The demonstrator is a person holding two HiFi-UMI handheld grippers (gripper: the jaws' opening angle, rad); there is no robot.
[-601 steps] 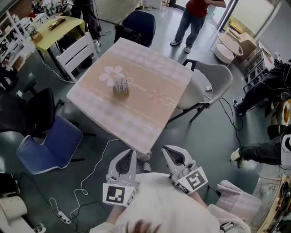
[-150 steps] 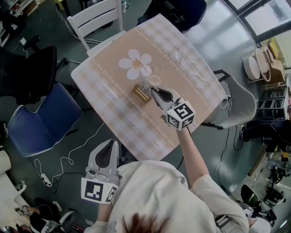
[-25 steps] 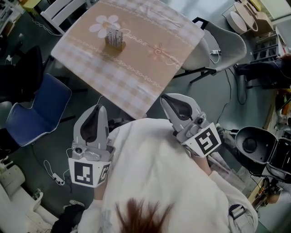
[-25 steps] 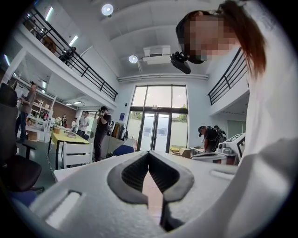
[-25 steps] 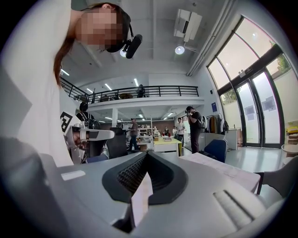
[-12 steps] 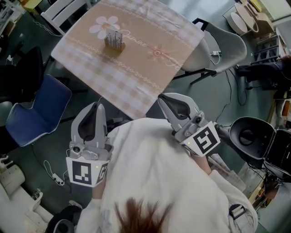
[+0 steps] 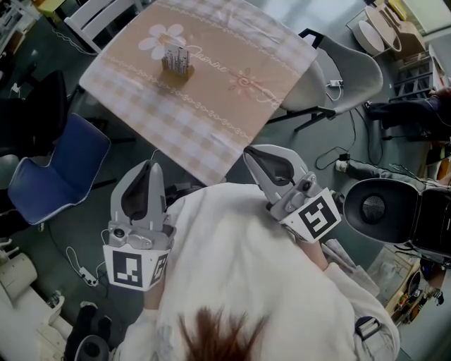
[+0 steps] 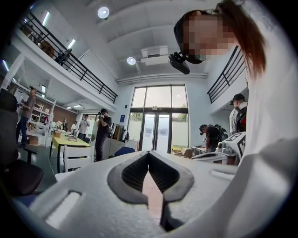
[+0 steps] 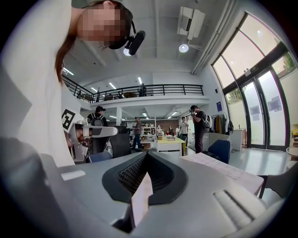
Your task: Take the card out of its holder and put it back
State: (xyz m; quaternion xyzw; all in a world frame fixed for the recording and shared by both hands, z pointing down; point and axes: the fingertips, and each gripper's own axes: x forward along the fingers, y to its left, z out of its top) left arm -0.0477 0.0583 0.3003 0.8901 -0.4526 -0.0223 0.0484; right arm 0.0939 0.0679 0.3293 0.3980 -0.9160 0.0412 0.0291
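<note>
The card holder (image 7: 177,65), a small wooden block with pale cards standing upright in it, sits on the far left part of the table (image 7: 211,106) next to a flower print. Both grippers are held back against the person's white top, well short of the table's near corner. In the head view my left gripper (image 7: 149,164) points at the table with its jaws together and nothing in them. My right gripper (image 7: 248,152) is likewise shut and empty. The jaw tips also meet in the left gripper view (image 8: 149,153) and the right gripper view (image 9: 146,153).
A blue chair (image 7: 56,169) stands left of the table, a grey chair (image 7: 338,70) to its right and a white chair (image 7: 99,14) behind it. A round black device (image 7: 373,208) is on the floor at right, and cables trail at lower left. Several people stand far off.
Both grippers stay where they were, shut, against the body. The round black device at the right edge has drifted left and shows larger.
</note>
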